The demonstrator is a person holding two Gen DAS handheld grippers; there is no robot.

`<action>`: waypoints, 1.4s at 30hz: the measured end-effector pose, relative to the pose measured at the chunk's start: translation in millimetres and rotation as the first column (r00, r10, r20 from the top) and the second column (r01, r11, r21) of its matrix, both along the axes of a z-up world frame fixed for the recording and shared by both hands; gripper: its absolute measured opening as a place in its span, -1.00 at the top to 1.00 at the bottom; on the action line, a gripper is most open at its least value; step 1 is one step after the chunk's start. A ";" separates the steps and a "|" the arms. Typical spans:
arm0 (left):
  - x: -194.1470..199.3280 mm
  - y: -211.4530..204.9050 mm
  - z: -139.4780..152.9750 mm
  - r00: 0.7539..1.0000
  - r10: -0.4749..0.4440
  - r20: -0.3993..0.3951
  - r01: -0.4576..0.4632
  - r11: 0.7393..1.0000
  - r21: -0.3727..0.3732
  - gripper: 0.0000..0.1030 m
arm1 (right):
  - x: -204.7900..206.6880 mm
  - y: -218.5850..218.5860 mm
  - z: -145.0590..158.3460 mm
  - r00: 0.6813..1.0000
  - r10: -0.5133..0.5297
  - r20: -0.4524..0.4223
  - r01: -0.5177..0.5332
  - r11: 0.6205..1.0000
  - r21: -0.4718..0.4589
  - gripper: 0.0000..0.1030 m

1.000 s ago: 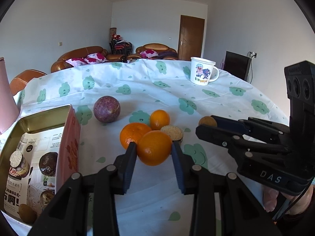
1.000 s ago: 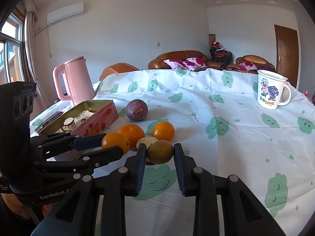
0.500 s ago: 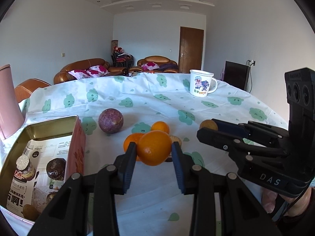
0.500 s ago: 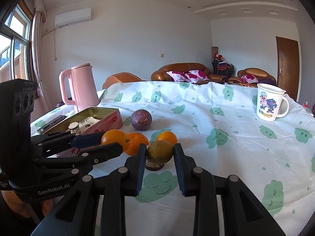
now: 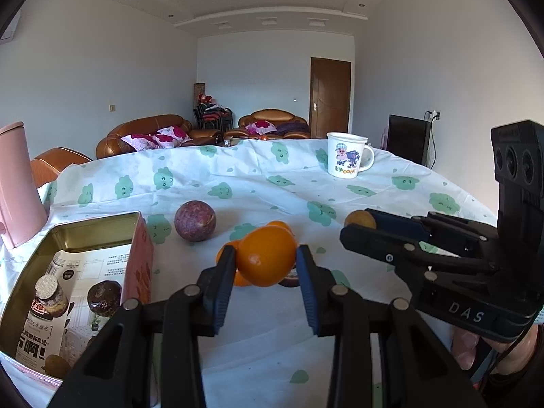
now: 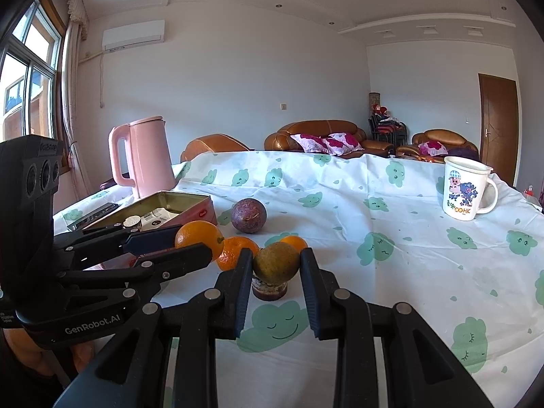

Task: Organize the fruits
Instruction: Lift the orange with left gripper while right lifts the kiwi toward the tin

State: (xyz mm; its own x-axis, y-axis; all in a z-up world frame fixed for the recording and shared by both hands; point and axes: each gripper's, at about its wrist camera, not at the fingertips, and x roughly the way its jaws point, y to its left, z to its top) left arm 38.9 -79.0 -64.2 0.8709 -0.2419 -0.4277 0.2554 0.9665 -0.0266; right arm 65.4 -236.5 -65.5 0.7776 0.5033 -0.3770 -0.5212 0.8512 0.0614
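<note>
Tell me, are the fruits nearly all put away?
Not yet. The tin holds at least one dark fruit. The left gripper holds an orange; the right gripper holds a greenish fruit. The purple fruit and two oranges wait on the table.

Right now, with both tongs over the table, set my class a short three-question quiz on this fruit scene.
1. True or false: the left tongs grip an orange.
2. Which fruit do the right tongs hold? A) purple passion fruit B) greenish-brown fruit C) banana
3. Fill in: the cartoon mug stands on the ___ tablecloth.

Key: 1 true. 2 B, the greenish-brown fruit; the purple passion fruit lies on the cloth beside the open tin. 3 white, green-cloud-patterned.
</note>
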 end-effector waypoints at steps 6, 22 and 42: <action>-3.3 -0.1 1.1 1.000 0.004 0.019 -0.004 1.000 0.000 0.27 | -4.4 0.0 1.0 1.000 0.004 0.025 -0.004 1.000 0.004 0.42; -13.8 2.9 6.0 0.996 0.018 0.090 -0.016 1.000 -0.015 0.27 | -12.9 -2.2 2.2 0.996 0.007 0.086 -0.009 1.000 0.020 0.42; -25.8 15.7 15.7 0.991 0.059 0.117 -0.057 0.998 -0.022 0.27 | -5.2 12.1 7.4 0.999 0.012 0.046 -0.012 1.000 -0.013 0.41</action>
State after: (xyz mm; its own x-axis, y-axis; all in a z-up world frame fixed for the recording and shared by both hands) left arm 13.1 -63.4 -48.5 0.9276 -0.1964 -0.3178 0.2013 0.9794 -0.0177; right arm 60.2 -224.4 -58.1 0.7882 0.5079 -0.3475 -0.5334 0.8455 0.0260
